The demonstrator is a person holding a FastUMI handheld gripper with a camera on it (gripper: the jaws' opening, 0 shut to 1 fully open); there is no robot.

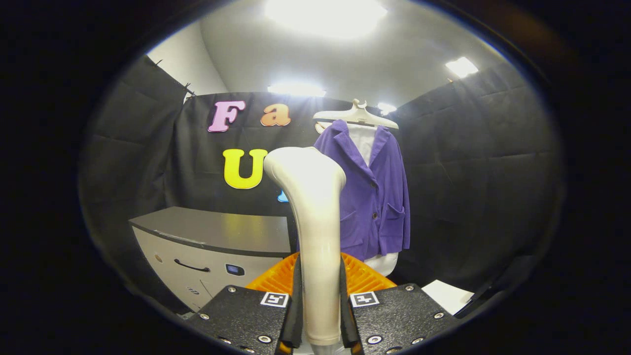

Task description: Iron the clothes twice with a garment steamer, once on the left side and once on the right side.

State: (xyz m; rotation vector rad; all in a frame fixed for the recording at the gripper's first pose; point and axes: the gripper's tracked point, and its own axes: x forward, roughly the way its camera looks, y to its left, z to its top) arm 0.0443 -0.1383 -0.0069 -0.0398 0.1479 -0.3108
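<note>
Standing upright between the fingers, cream plastic garment steamer [315,236], claw [319,320] clamped on its handle from both sides. At one o'clock beyond its head, purple buttoned jacket [377,197] over a white shirt on a white hanger [356,115]. Behind the fingers, orange ribbed basket [362,276]; at ten o'clock, grey-topped desk [217,231].
</note>
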